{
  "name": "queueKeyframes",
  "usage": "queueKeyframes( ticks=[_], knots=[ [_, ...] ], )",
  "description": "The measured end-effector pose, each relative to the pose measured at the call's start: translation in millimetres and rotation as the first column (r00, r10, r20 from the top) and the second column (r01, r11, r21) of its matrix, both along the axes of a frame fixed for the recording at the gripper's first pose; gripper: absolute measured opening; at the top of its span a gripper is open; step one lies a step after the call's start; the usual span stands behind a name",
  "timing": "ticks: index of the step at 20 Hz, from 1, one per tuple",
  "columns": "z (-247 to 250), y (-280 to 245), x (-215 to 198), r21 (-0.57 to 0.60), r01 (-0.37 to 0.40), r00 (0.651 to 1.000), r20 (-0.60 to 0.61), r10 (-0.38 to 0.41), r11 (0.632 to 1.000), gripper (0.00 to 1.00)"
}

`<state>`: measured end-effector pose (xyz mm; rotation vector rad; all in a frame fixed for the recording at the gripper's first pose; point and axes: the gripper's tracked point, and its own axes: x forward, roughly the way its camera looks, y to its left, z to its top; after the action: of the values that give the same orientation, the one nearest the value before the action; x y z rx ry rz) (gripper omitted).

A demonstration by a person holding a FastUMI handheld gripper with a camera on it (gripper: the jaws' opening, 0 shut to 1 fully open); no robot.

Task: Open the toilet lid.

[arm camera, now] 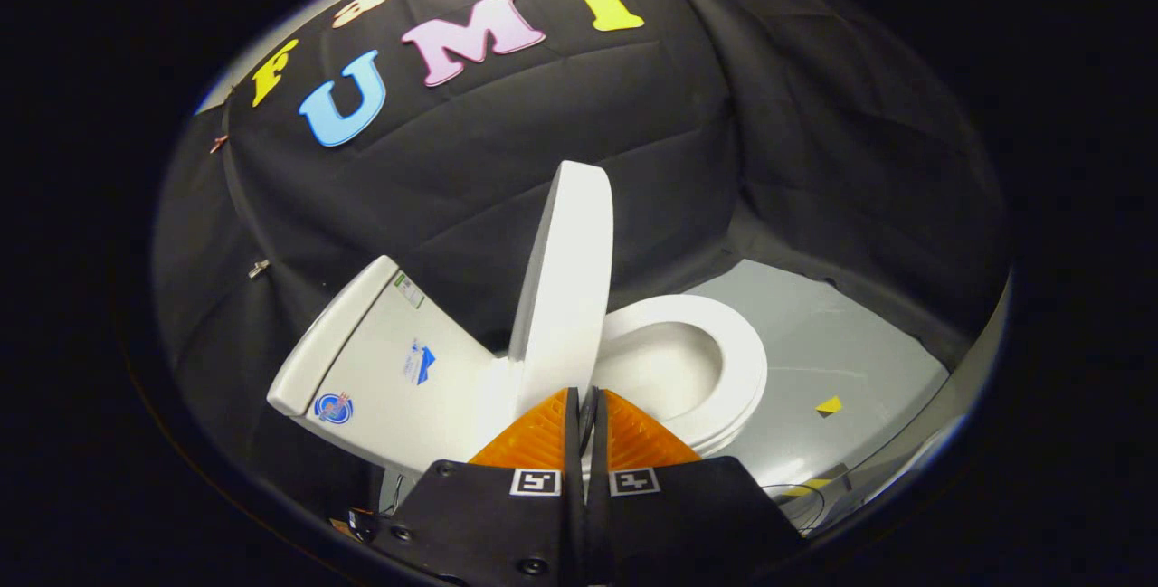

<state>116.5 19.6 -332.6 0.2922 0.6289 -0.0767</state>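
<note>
Two gripper (584,399) fingers pressed together, apparently empty, just before the raised white toilet lid (565,284) above its seat (737,361).

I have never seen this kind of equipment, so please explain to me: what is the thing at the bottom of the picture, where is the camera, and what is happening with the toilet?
The picture comes from a wide-angle camera that rides on a hand-held tool, a pair of tongs that a person carries. The camera looks forward along the two fingers, so they show at the bottom. The fingers are pressed together, with almost no gap, and they hold nothing.

Just ahead of the fingertips stands a white toilet, which looks tilted because the tool is tilted. Its lid is already raised, standing nearly upright, seen edge-on. On one side of the lid is the tank; on the other are the seat, lying down, and the open bowl. The toilet stands on a pale grey floor, which has a small yellow mark. Black cloth forms the booth wall behind.
</note>
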Motion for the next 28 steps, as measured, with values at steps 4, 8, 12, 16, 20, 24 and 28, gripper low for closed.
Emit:
queueKeyframes(
  ticks=[4,8,12,16,20,24,28],
  knots=[
    [27,54,5,-0.036,-0.110,0.992,0.056,0.112,0.993,0.05],
    [42,106,3,-0.021,-0.199,0.974,0.102,0.200,0.980,0.05],
    [45,145,8,-0.039,-0.280,0.952,0.116,0.283,0.959,0.05],
    [44,177,6,-0.033,-0.340,0.933,0.116,0.341,0.940,0.05],
    [40,201,5,-0.022,-0.384,0.916,0.116,0.384,0.923,0.05],
    [36,222,5,-0.031,-0.426,0.898,0.109,0.427,0.904,0.05],
    [35,232,4,-0.017,-0.430,0.896,0.114,0.429,0.902,0.05]
  ],
)
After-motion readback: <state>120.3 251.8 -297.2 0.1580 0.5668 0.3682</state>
